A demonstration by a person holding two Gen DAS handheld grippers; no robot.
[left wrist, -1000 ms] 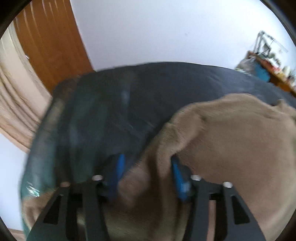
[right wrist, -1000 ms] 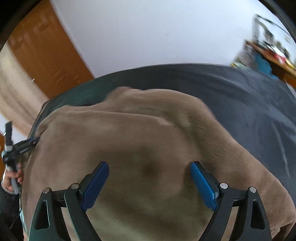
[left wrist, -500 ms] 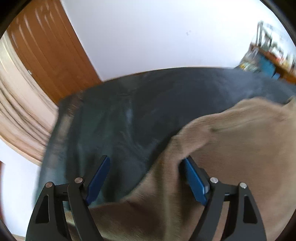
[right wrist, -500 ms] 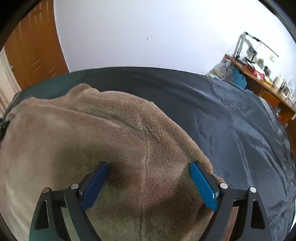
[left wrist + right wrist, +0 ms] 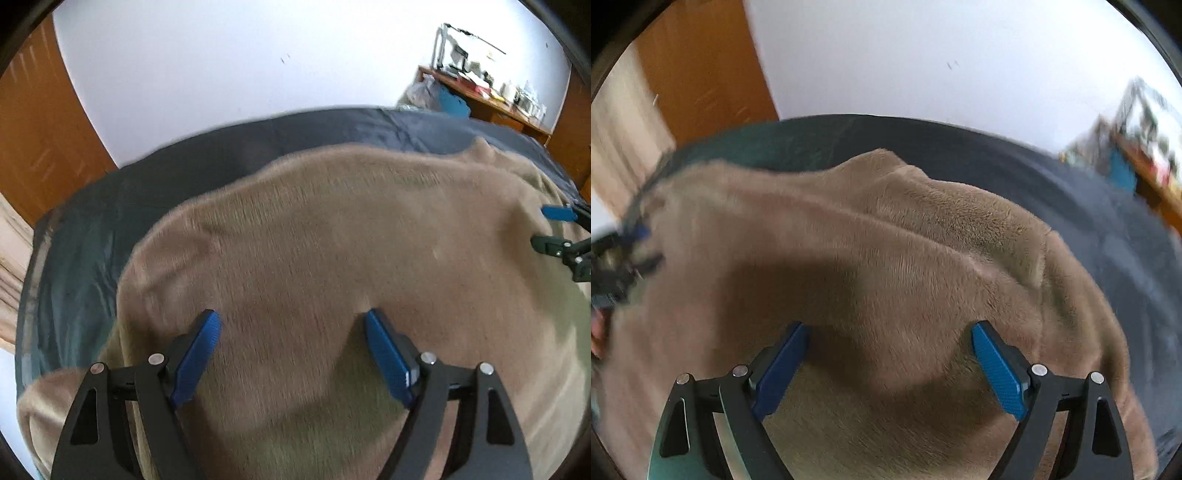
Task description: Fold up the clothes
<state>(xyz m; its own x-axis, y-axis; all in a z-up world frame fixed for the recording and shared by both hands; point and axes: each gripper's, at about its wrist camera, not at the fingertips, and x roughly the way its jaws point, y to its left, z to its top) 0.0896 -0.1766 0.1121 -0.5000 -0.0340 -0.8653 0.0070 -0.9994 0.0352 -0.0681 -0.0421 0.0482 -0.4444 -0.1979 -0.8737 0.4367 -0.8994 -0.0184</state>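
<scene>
Fleece (image 5: 332, 236) spread over the dark bed (image 5: 85, 251), bunched and lumpy, no tidy fold visible yet. Left tongs (image 5: 291, 354) released, having just opened wide, nothing gripped. Right tongs (image 5: 890, 365) released too, above the fleece. Most folding judged still ahead.

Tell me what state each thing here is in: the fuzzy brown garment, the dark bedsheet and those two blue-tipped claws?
Brown fleece garment: lying spread on the bed, rumpled, not gripped.
Dark sheet: spread over the bed, lightly wrinkled.
Left gripper: open, jaws just widened, over the fleece.
Right gripper: open, over the fleece.
</scene>
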